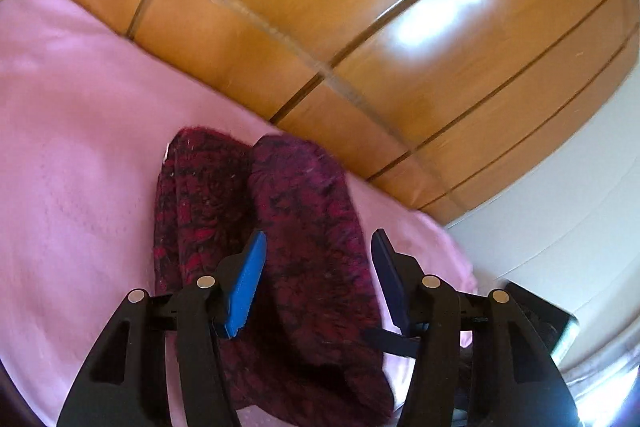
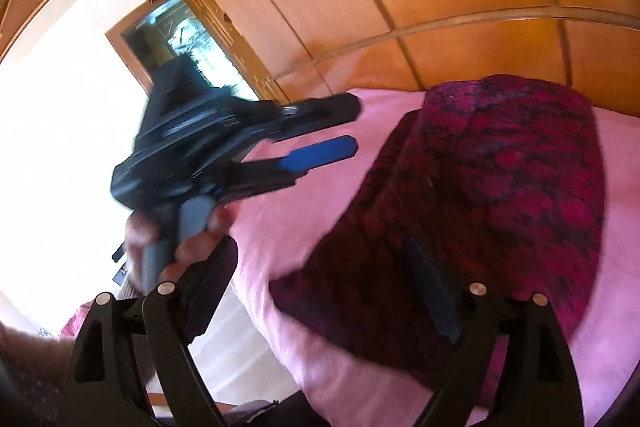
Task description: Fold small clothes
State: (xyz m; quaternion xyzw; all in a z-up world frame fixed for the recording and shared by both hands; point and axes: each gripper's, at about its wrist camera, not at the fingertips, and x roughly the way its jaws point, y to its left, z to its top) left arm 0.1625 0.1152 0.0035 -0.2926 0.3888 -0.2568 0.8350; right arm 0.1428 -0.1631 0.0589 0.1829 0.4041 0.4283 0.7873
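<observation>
A dark red and black patterned knit garment (image 1: pixel 280 227) lies bunched and partly folded on a pink blanket (image 1: pixel 72 167). My left gripper (image 1: pixel 318 247) is open, its blue-padded fingers spread over the garment's near part without holding it. In the right wrist view the same garment (image 2: pixel 500 207) lies on the pink blanket (image 2: pixel 288 227). My right gripper (image 2: pixel 320 259) is open above the garment's near left edge and holds nothing. The left gripper also shows in the right wrist view (image 2: pixel 352 125), held by a hand, open, left of the garment.
Wooden wardrobe panels (image 1: pixel 360 27) rise just behind the bed. A white wall (image 1: pixel 560 207) is to the right. In the right wrist view a dark framed opening (image 2: pixel 176 35) and bright floor (image 2: pixel 60 147) lie to the left, off the bed's edge.
</observation>
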